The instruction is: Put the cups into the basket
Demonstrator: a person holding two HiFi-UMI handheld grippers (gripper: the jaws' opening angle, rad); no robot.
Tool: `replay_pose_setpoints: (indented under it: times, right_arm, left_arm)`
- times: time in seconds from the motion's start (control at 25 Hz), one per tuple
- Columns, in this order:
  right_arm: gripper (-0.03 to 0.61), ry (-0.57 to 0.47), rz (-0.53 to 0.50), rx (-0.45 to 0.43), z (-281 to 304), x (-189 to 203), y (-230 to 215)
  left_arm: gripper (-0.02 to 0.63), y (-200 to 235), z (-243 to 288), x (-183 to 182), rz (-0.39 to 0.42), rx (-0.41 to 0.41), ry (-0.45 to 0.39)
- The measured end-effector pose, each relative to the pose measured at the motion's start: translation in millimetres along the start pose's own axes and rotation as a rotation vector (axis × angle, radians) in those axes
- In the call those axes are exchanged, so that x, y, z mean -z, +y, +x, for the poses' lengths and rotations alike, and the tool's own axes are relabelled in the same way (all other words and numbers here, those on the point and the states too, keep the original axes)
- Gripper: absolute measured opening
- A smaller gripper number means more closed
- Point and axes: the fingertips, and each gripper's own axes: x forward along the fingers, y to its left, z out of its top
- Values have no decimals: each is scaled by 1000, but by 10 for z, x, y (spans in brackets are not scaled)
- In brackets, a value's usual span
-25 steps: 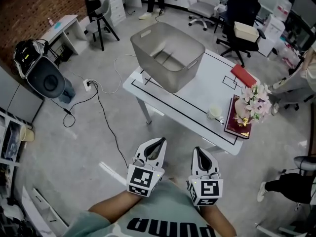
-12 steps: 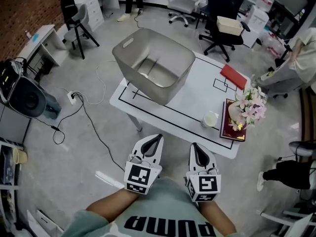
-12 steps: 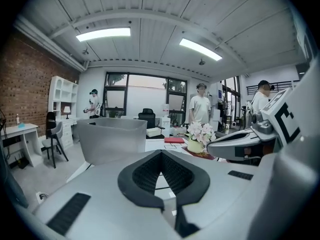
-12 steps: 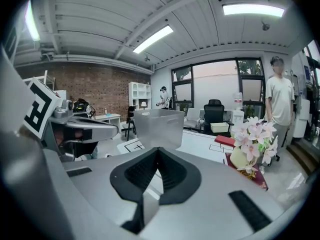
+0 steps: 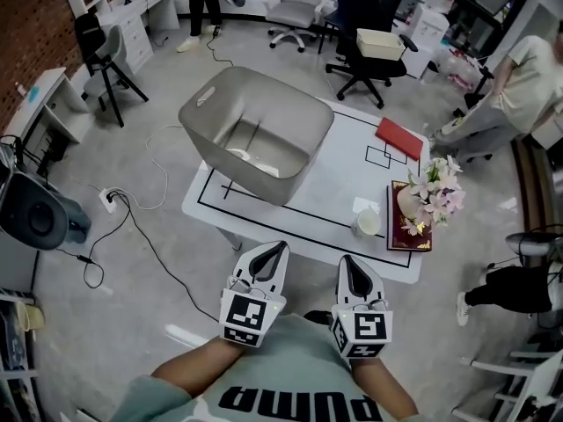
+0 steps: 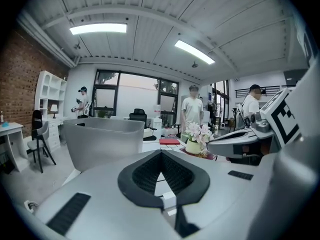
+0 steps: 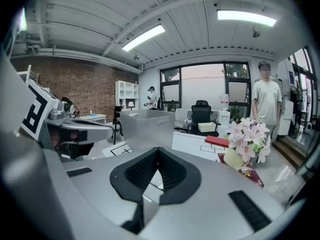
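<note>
Both grippers are hovering side by side low in the head view, close to the person's chest and short of the counter (image 5: 343, 174). The left gripper (image 5: 278, 250) is pointing toward the basket and its fingers (image 6: 150, 170) are pressing together at the tips with nothing between them. The right gripper (image 5: 349, 262) is matching it, with its fingers (image 7: 170, 170) closed tip to tip and empty. The grey basket (image 5: 201, 105) is sitting on the far left part of the white counter, overhanging the marked black outline. A pale shape is lying on the basket floor, but it cannot be made out. One cream cup (image 5: 367, 224) is standing upright near the counter's front right edge, well apart from the basket and just beside a dark red book (image 5: 406, 238). A vase of pink flowers (image 5: 431, 199) is resting on that book. A flat red booklet (image 5: 398, 137) is lying farther back on the right. A black office chair (image 5: 361, 55) is standing beyond the counter with a box on its seat. A person (image 5: 519, 77) is standing at the upper right.
</note>
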Motion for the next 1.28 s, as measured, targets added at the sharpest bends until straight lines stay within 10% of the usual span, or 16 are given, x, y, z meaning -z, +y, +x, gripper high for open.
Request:
replay_pose_setpoints:
  times: [1.04,1.28]
  right_arm:
    - [19,109,56,38,513,333,-978]
    - [223,163,60,0,681,493,-1138]
  left_arm:
    - [5,-245,1098,146,-7,42,106]
    - [5,-337,1342,226,4,48,132]
